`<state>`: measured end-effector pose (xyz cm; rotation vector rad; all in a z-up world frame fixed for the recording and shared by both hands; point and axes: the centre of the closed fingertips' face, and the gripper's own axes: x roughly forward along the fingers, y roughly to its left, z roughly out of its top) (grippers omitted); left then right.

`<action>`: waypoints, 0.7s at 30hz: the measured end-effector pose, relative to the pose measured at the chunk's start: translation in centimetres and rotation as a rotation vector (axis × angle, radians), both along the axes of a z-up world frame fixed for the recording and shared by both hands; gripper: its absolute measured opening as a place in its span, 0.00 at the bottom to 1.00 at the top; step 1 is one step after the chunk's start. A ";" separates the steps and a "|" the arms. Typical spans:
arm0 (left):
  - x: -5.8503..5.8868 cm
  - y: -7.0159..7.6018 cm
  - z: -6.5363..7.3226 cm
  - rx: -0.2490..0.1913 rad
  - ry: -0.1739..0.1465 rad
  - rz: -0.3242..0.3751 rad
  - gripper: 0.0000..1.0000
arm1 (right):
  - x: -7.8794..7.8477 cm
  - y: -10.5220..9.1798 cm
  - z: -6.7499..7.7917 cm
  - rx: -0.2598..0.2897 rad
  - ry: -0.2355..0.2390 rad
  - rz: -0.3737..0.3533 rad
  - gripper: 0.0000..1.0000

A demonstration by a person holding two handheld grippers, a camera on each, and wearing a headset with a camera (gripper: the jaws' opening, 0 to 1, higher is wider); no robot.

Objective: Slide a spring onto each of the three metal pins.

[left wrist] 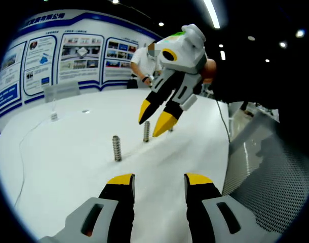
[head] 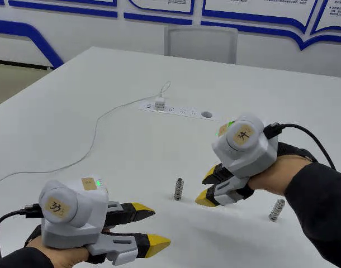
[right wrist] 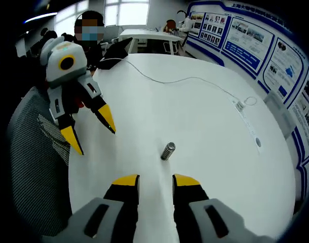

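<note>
White table (head: 103, 145): upright springs (head: 179, 189); left gripper (head: 160, 226), right gripper (head: 201, 191) jaws apart

The left gripper (head: 159, 226), a grey-and-white plastic handheld unit with black jaws tipped in yellow, sits low at the near left. It is held roughly level and points right, its jaws standing apart. The left hand (head: 58, 254) wraps it from below, with the black left sleeve (head: 11, 260) behind. The matching right gripper (head: 200, 191) hangs higher, tilted down and leftward, its jaws likewise parted. The right hand (head: 276, 173) grips it, with the black right sleeve (head: 321, 206) trailing back.
</note>
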<state>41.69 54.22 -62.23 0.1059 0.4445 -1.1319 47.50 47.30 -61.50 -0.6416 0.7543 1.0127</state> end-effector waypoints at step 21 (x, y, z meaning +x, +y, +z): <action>-0.1 -0.1 0.1 -0.003 0.004 -0.003 0.44 | -3.3 -6.7 0.6 0.145 -0.020 -0.219 0.29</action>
